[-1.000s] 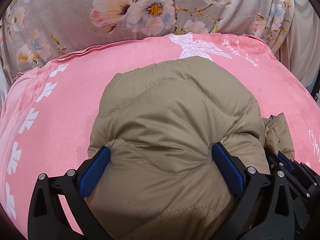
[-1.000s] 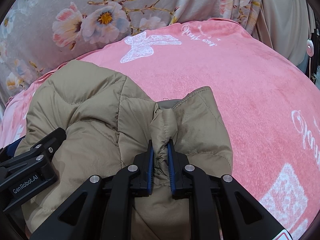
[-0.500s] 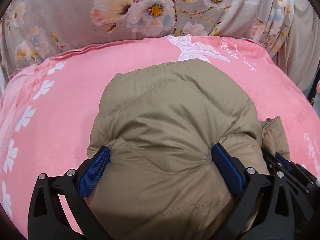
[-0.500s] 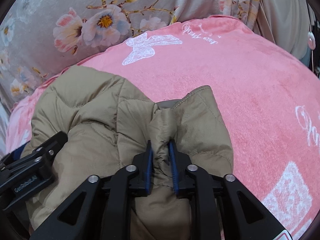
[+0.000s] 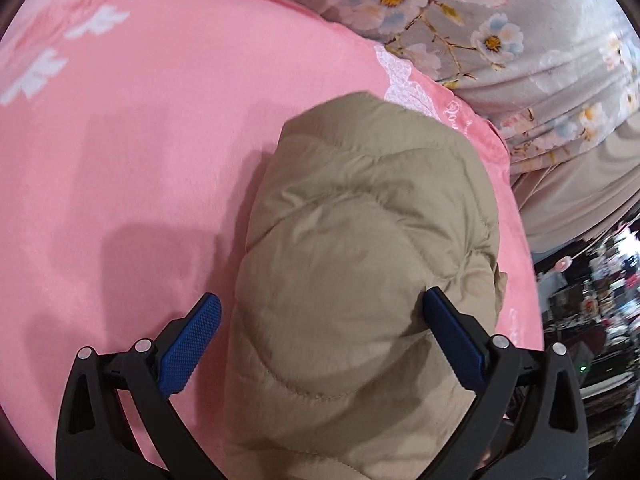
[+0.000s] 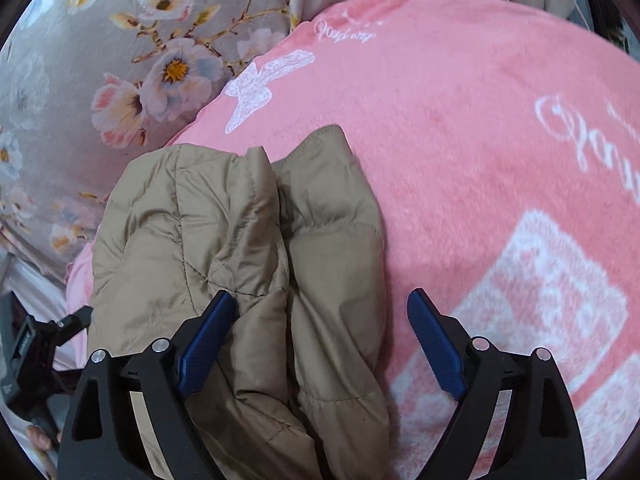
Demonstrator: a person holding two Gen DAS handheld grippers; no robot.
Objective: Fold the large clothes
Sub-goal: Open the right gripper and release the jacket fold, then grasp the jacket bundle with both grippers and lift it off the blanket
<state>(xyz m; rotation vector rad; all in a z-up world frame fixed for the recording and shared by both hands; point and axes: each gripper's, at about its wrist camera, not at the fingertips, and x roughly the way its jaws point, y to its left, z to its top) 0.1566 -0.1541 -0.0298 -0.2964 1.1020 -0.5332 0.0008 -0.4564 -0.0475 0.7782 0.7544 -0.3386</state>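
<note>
On the pink blanket [image 5: 132, 168], seen through the left wrist camera, lies a tan quilted jacket [image 5: 360, 264], folded into a long, puffy bundle. Its long axis runs from the bottom of the picture, under the camera, up and slightly rightward toward the grey floral sheet [image 5: 520, 40] at the far edge. The far end is rounded and stops near a white lace print on the blanket. Curved stitch lines cross the bundle from side to side, and the cloth is creased and faintly glossy. The left gripper [image 5: 320, 332] stands wide open around the near part of the bundle: the right blue pad looks to rest against the jacket's side, while the left pad stands clear over bare blanket, so nothing is clamped.

From the right wrist camera, the same jacket [image 6: 240, 260] shows as two padded lobes side by side with a deep crease between them, both running away from the camera and leaning a little left toward the floral sheet [image 6: 80, 80]. The right lobe ends in a flat, squared tip. The right gripper [image 6: 320, 340] is opening, its blue pads spread far apart; the jacket lies between them, touching or nearly touching the left pad and apart from the right one. White lettering and a white block pattern mark the pink blanket [image 6: 480, 120] to the right. The left gripper's black body [image 6: 28, 352] shows at the lower left edge.
</note>
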